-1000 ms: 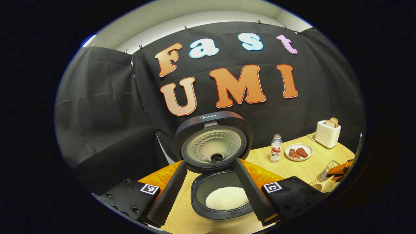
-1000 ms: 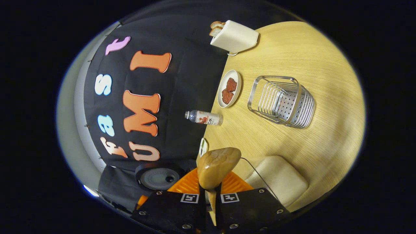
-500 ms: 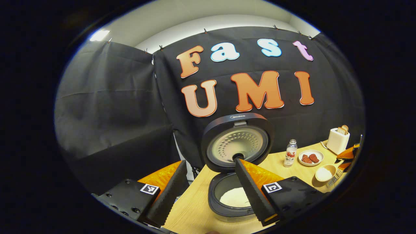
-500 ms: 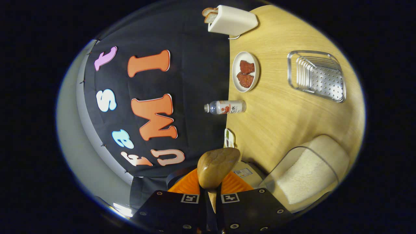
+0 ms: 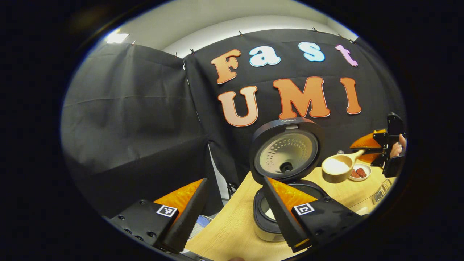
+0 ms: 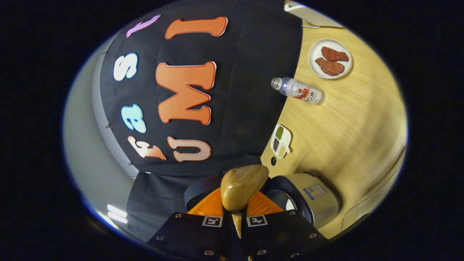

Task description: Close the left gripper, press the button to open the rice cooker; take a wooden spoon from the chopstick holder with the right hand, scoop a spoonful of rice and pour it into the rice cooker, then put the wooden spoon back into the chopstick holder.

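Wooden spoon (image 5: 337, 167) beside open rice cooker (image 5: 286, 159).

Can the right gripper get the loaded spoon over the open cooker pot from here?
Probably yes: the lid stands up behind the pot, and the spoon hangs beside it with open air between.

**Non-task items on the table**

A pale wooden table (image 6: 355, 119) is seen against the booth wall. A round white plate (image 6: 347, 69) carrying two reddish-brown pieces of food (image 6: 331, 61) is placed near the wall. Just beside it, a small clear plastic bottle with a red label (image 6: 298, 90) stands upright. A small white compartmented dish of green and dark contents (image 6: 280, 141) is noted further along the wall edge.
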A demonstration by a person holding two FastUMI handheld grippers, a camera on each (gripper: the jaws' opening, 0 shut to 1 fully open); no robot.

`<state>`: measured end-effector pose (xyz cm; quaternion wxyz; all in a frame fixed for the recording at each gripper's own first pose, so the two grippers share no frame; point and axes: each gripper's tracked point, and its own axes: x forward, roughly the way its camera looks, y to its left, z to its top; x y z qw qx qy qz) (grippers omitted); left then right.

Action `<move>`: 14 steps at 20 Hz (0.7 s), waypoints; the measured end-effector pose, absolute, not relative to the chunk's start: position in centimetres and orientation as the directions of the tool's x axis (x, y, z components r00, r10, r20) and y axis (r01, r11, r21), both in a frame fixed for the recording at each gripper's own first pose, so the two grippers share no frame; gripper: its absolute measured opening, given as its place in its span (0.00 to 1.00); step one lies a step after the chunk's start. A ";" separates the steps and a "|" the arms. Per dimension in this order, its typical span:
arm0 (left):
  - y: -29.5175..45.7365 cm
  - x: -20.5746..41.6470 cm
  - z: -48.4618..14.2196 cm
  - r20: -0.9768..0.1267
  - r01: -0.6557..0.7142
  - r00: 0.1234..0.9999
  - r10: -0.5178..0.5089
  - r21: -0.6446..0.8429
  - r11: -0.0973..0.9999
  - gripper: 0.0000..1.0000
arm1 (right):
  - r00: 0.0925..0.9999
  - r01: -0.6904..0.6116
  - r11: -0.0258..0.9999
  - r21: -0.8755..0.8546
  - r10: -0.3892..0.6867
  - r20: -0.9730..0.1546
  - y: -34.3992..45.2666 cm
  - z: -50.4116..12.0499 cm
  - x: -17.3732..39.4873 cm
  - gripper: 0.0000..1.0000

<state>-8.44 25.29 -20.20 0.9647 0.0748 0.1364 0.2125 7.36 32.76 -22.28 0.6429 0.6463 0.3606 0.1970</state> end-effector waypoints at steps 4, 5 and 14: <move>25.1 -8.2 -20.2 -0.225 -0.381 0.878 0.422 0.203 0.902 0.94 | 0.640 0.087 0.260 0.962 0.725 -0.254 36.6 -21.9 8.4 0.10; 25.1 -8.2 -20.3 -0.221 -0.378 0.881 0.419 0.204 0.903 0.94 | 0.638 0.049 0.306 0.951 0.723 -0.266 37.3 -21.9 8.6 0.10; 26.6 -8.8 -21.9 -0.262 -0.396 0.861 0.435 0.190 0.898 0.96 | 0.637 -0.281 0.617 0.735 0.693 -0.338 41.9 -22.4 7.5 0.10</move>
